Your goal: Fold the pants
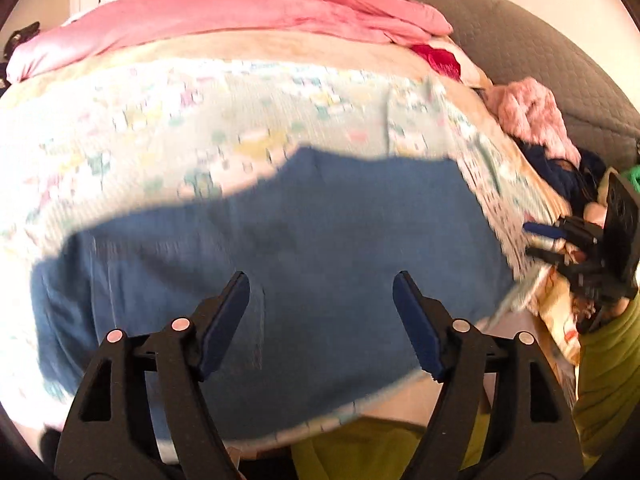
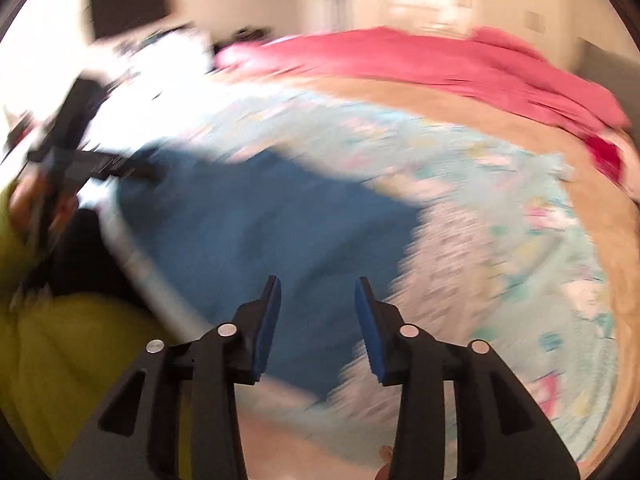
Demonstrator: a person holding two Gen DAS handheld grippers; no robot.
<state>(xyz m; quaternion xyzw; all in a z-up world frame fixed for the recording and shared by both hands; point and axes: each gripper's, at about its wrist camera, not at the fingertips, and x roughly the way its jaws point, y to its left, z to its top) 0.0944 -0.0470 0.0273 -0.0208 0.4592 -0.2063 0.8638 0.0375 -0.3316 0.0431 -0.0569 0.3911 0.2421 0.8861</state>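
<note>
Right wrist: blurred | pants point(image 2: 256, 220) edges smeared | right tongs point(image 2: 318, 292) agape

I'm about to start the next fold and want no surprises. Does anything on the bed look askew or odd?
Nothing stands out. The blue pants lie flat on the patterned sheet; both the left gripper and right gripper are open and empty.

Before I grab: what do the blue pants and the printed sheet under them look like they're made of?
Blue pants: matte, soft-looking cloth, probably cotton knit or fleece; no sheen, lies limp and flat. Motion blur hides the weave, so denim cannot be ruled out.
Printed sheet: thin, light woven fabric, likely cotton, pale aqua with pastel print, matte.
Both grippers, left and right, hang open above them.
</note>
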